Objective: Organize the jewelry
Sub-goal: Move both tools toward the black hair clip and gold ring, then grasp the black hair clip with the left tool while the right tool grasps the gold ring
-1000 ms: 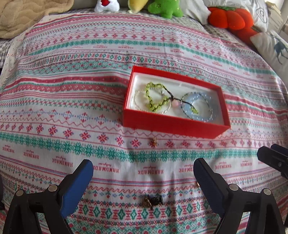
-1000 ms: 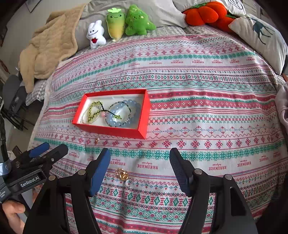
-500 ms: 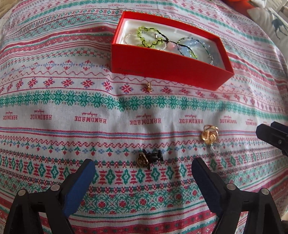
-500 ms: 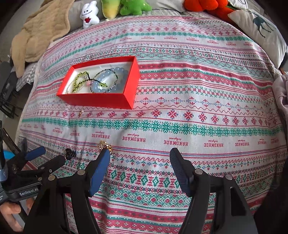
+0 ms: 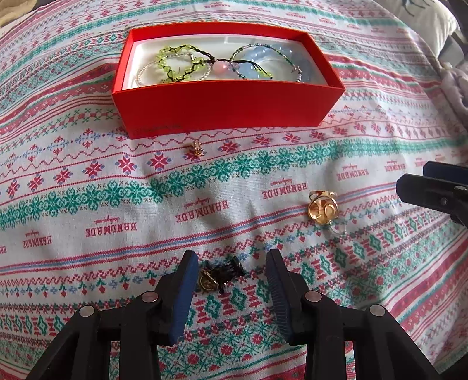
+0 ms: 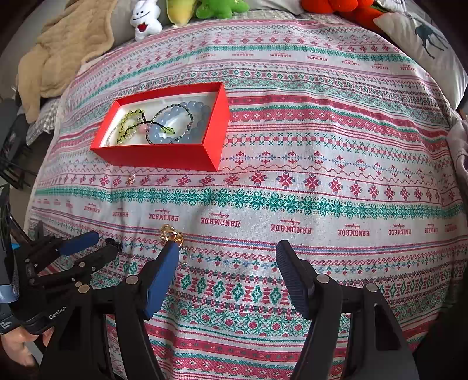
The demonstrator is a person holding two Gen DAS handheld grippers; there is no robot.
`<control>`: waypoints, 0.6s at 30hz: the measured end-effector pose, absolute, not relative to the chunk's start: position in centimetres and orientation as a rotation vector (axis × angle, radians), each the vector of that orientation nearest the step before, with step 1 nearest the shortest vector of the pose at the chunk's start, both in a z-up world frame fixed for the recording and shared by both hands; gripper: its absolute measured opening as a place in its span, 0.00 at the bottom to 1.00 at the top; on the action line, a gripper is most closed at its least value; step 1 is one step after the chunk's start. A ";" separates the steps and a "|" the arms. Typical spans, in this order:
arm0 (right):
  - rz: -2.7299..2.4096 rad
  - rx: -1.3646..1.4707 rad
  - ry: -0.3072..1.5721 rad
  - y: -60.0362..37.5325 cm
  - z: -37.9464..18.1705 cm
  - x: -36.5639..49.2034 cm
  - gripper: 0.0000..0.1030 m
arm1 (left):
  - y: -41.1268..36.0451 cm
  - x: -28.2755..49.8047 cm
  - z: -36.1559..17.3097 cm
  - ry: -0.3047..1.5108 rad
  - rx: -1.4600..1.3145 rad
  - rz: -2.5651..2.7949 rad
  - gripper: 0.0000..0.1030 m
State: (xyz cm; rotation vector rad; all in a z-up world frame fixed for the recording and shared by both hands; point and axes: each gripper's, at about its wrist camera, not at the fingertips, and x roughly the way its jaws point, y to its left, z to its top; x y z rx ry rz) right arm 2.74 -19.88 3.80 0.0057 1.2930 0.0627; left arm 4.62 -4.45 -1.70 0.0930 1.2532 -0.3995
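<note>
L gripper (image 5: 231, 274) had dropped over the black-and-gold earring (image 5: 219, 274), jaws just narrowing round it, pads not clearly pinching yet; R gripper (image 6: 228, 263) wide, empty; red box (image 5: 228, 105) at 12 o'clock; pickup imminent.

Black-and-gold piece (image 5: 218, 274) sits between the left gripper (image 5: 231, 273) fingers; too small to name, and whether the left pad touches it is unclear. In the right wrist view it's mostly hidden behind the left gripper (image 6: 96, 248), only a black bit shows. Gold ring-like piece (image 6: 171, 234): lower part covered by a right gripper (image 6: 228, 260) finger tip. Tiny gold item (image 5: 197, 147) by the red box (image 5: 228, 108): type unreadable. Plush toys (image 6: 146, 17) and orange cushion (image 6: 339, 7) cropped by the top edge.
</note>
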 end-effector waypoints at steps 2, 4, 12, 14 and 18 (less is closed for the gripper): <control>0.060 0.003 1.296 -19.9 3.7 2.8 0.69 | -5.0 4.8 -1.8 1.248 0.133 -0.414 0.39; 0.057 0.002 1.299 -19.9 3.5 2.8 0.69 | -5.6 4.9 -2.1 1.255 0.169 -0.422 0.37; 0.054 -0.003 1.309 -19.8 3.1 3.2 0.69 | -6.8 5.8 -3.2 1.289 0.197 -0.371 0.27; 0.055 -0.007 1.311 -19.7 3.0 3.3 0.69 | -6.5 5.9 -3.0 1.282 0.189 -0.363 0.26; 0.059 -0.009 1.316 -19.5 2.8 3.3 0.69 | -5.8 6.3 -2.6 1.269 0.162 -0.349 0.26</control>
